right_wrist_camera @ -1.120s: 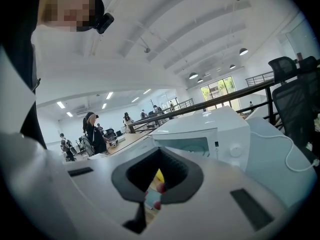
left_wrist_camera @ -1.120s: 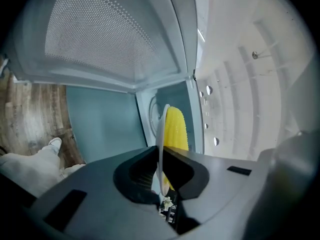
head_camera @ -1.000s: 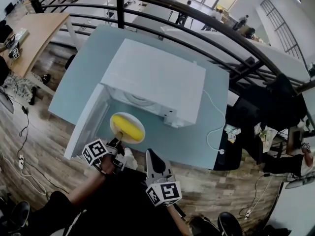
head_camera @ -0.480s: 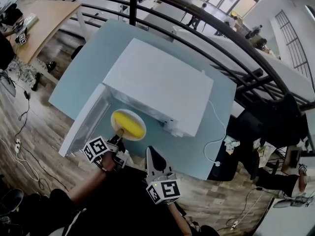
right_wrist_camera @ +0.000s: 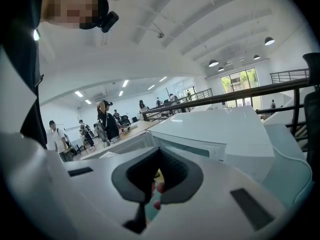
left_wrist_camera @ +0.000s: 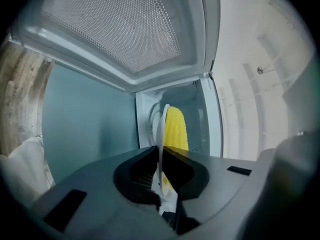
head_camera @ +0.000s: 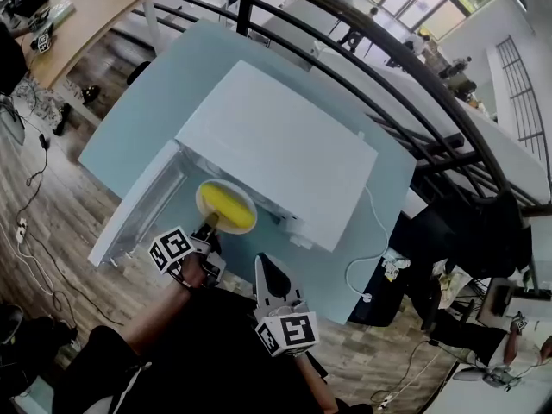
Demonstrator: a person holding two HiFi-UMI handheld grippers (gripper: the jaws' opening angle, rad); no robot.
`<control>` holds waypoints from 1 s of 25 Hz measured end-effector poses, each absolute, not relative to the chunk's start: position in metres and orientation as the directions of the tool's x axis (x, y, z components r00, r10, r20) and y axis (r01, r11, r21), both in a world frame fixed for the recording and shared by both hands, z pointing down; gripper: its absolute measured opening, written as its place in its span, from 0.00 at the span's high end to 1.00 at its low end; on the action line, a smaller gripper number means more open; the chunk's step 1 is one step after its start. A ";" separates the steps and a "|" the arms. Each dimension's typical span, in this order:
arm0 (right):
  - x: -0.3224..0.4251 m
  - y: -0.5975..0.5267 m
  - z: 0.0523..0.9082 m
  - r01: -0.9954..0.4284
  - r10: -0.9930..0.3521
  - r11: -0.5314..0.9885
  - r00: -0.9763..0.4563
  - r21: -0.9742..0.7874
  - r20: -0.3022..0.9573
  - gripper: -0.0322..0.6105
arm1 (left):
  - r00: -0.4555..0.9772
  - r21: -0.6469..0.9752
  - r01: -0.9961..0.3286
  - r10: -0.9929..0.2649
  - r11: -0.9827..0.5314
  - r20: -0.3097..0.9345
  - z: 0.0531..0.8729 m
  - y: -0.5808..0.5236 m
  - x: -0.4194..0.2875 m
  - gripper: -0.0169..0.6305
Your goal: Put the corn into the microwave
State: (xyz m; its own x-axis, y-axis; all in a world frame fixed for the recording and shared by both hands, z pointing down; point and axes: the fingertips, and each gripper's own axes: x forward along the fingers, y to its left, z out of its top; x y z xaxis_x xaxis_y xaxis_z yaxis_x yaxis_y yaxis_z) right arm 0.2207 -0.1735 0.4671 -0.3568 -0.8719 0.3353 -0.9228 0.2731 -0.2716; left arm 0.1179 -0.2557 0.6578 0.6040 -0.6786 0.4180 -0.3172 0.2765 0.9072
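A yellow corn cob [head_camera: 229, 208] lies on a small white plate [head_camera: 205, 193]. My left gripper [head_camera: 210, 228] is shut on the plate's near rim and holds it just in front of the open white microwave [head_camera: 276, 149]. In the left gripper view the plate [left_wrist_camera: 161, 129] stands edge-on between the jaws, with the corn [left_wrist_camera: 176, 128] on its right and the microwave's cavity [left_wrist_camera: 200, 109] behind it. My right gripper [head_camera: 260, 267] hangs back on the near right, shut and with nothing in it. In its own view the right gripper [right_wrist_camera: 144, 204] points at the microwave [right_wrist_camera: 215, 134].
The microwave's door [head_camera: 138, 205] is swung open to the left, over the edge of the light blue table [head_camera: 164, 93]. A white cable [head_camera: 371, 257] runs off the table's right side. A dark railing [head_camera: 379, 50] stands behind the table. Several people stand far off.
My left gripper has carried the plate with the corn forward, closer to the microwave's opening. The right gripper has followed a little, still shut.
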 end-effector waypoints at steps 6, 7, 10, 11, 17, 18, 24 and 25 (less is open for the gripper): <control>0.228 -0.181 0.472 -0.916 -0.851 0.305 -0.384 -0.259 0.358 0.94 | 0.576 0.908 -0.297 -0.703 0.296 0.417 0.669 -0.277 0.127 0.94; 0.229 -0.182 0.472 -0.916 -0.848 0.310 -0.388 -0.256 0.360 0.94 | 0.570 0.907 -0.297 -0.706 0.298 0.419 0.671 -0.279 0.128 0.94; 0.232 -0.185 0.470 -0.913 -0.843 0.325 -0.397 -0.245 0.363 0.94 | 0.557 0.904 -0.301 -0.713 0.304 0.425 0.675 -0.288 0.131 0.94; 0.233 -0.185 0.470 -0.913 -0.841 0.329 -0.400 -0.242 0.364 0.94 | 0.555 0.903 -0.301 -0.715 0.306 0.426 0.677 -0.290 0.132 0.94; 0.240 -0.187 0.475 -0.912 -0.834 0.333 -0.403 -0.239 0.377 0.94 | 0.553 0.901 -0.295 -0.713 0.317 0.431 0.688 -0.302 0.148 0.94; 0.242 -0.187 0.476 -0.912 -0.833 0.333 -0.403 -0.239 0.379 0.94 | 0.555 0.900 -0.297 -0.709 0.320 0.435 0.690 -0.304 0.151 0.94; 0.251 -0.190 0.482 -0.916 -0.832 0.319 -0.393 -0.242 0.391 0.94 | 0.559 0.891 -0.306 -0.694 0.335 0.453 0.703 -0.313 0.163 0.94; 0.253 -0.190 0.483 -0.918 -0.833 0.314 -0.389 -0.244 0.393 0.94 | 0.559 0.890 -0.308 -0.693 0.336 0.455 0.705 -0.314 0.165 0.94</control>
